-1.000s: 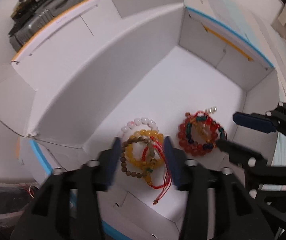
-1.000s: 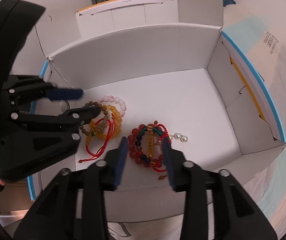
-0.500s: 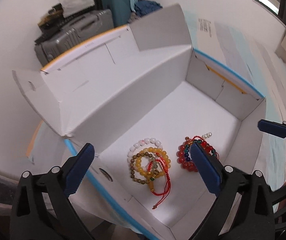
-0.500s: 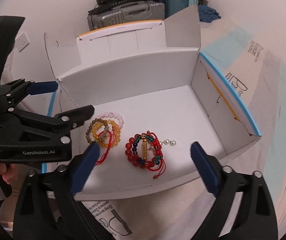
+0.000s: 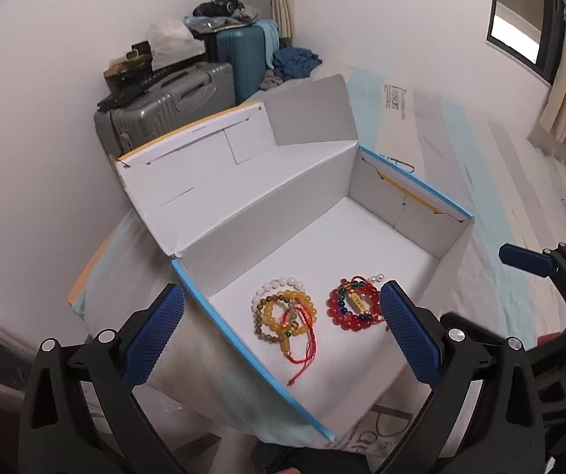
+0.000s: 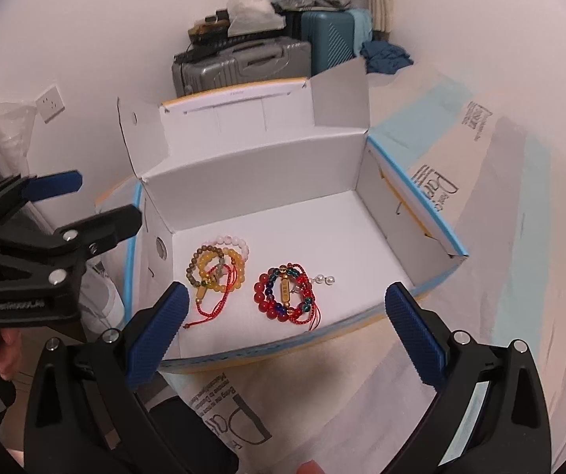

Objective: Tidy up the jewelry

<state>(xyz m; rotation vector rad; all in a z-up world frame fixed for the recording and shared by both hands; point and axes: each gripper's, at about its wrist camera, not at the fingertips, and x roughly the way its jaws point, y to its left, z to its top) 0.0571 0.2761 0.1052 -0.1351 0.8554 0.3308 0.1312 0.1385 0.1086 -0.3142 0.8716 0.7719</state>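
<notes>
Two heaps of bead bracelets lie on the floor of an open white cardboard box [image 5: 283, 213] [image 6: 267, 166]. The left heap [image 5: 285, 312] [image 6: 217, 264] has white, brown and amber beads with red cord. The right heap [image 5: 354, 304] [image 6: 287, 292] has red and blue beads, with a pair of pearls [image 6: 324, 279] beside it. My left gripper [image 5: 283, 331] is open and empty, held above and in front of the box. My right gripper [image 6: 283, 331] is open and empty, back from the box's near wall. The left gripper [image 6: 85, 201] shows at the left of the right wrist view.
The box sits on a bed with printed sheets [image 6: 480, 237]. Its flaps stand up at the back. Grey [image 5: 164, 106] and teal [image 5: 243, 55] suitcases stand against the wall behind. A wall socket [image 6: 49, 102] is at the left, a window [image 5: 520, 19] at the right.
Both grippers opened wide, let go of the bracelet heaps and pulled back and up out of the box. The bracelets stay on the box floor.
</notes>
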